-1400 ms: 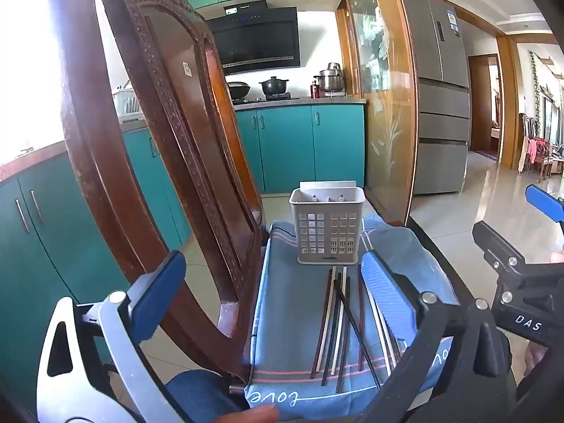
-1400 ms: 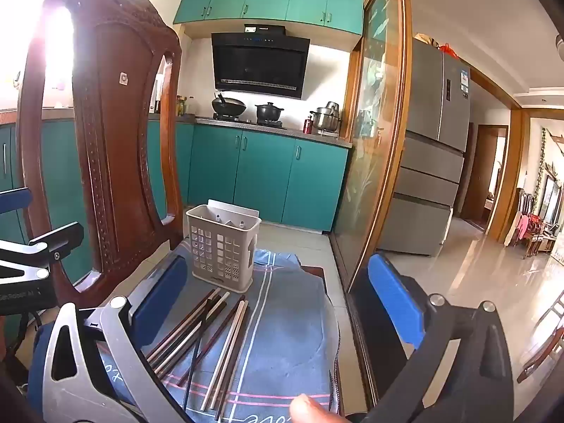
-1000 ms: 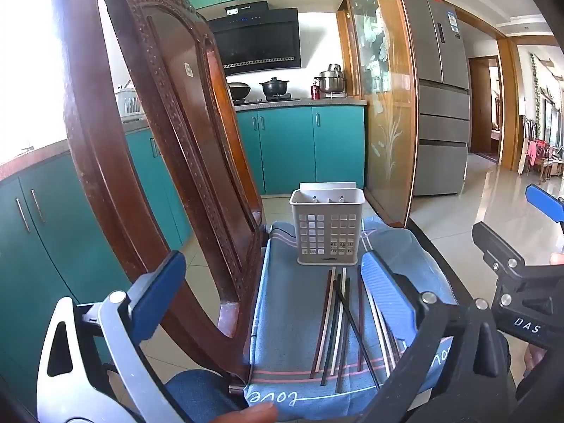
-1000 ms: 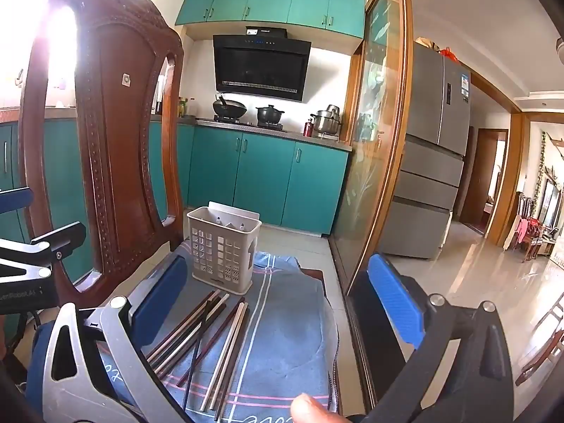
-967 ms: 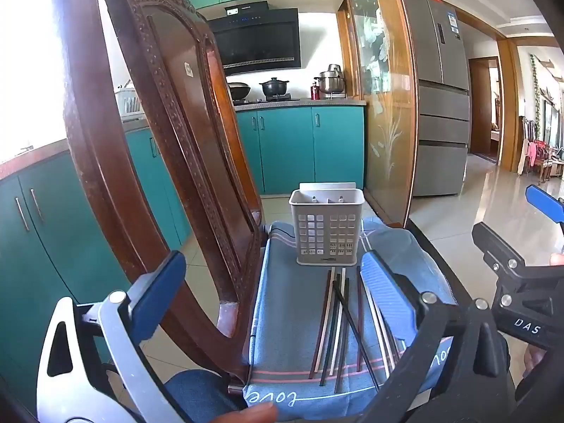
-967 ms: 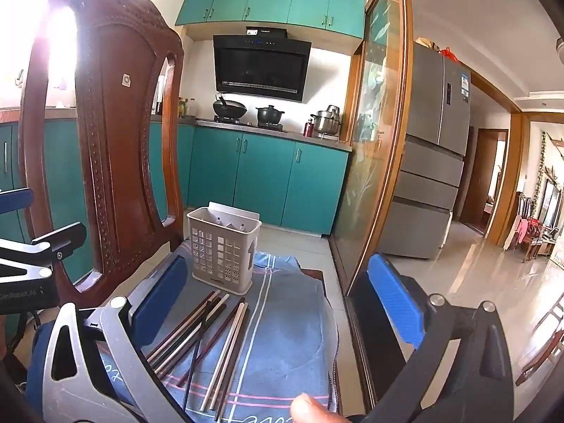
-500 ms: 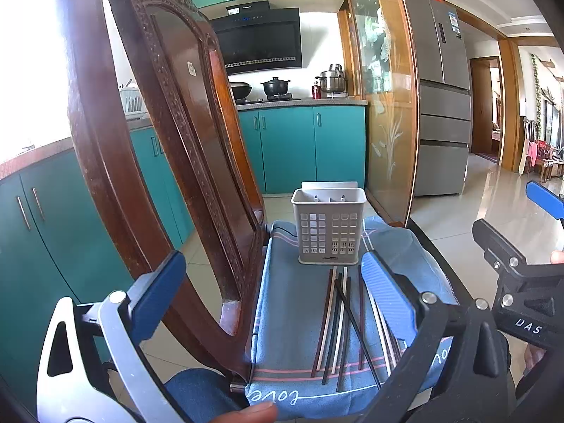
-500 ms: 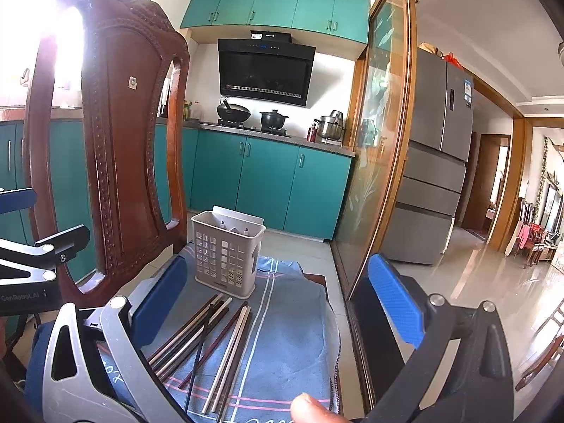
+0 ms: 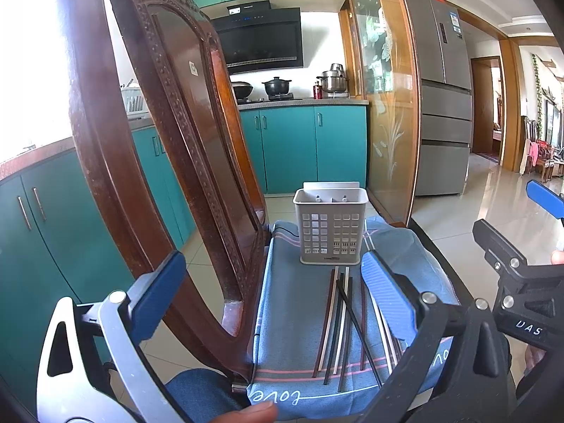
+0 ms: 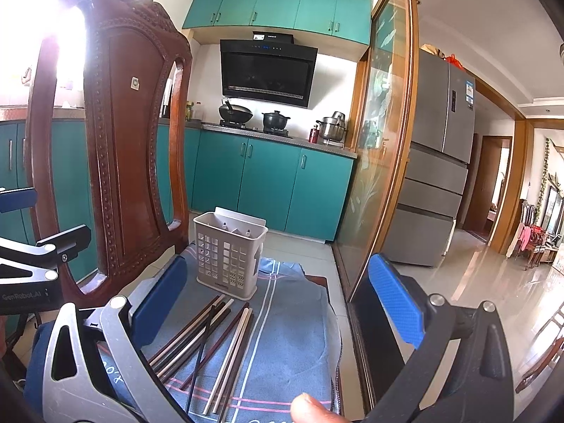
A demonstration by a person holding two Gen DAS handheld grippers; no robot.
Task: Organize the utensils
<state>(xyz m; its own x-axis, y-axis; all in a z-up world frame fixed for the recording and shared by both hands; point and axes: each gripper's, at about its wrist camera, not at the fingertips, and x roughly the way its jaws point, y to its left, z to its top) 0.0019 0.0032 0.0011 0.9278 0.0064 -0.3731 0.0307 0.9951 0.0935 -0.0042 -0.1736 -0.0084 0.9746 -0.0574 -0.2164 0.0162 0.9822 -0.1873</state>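
- The wooden chair (image 9: 148, 162) carries a blue cloth (image 9: 292, 317) spread over its seat, its carved back rising on the left.
- The left gripper (image 9: 271, 303) hovers above the cloth's near edge, blue pads spread wide, gripping nothing.
- The right gripper (image 10: 278, 303) is likewise fully spread and empty, touching nothing.
- The utensil basket (image 9: 330, 225) stands upright at the cloth's far end.
- The chopsticks (image 9: 340, 324) lie loose on the cloth, just in front of the basket.

Carved chair back (image 9: 148, 162) blocks the left flank. Basket (image 9: 330, 225) stands at the far end, chopsticks (image 9: 347, 324) lying just near of it. Blue cloth (image 10: 292, 335) right of them lies bare.
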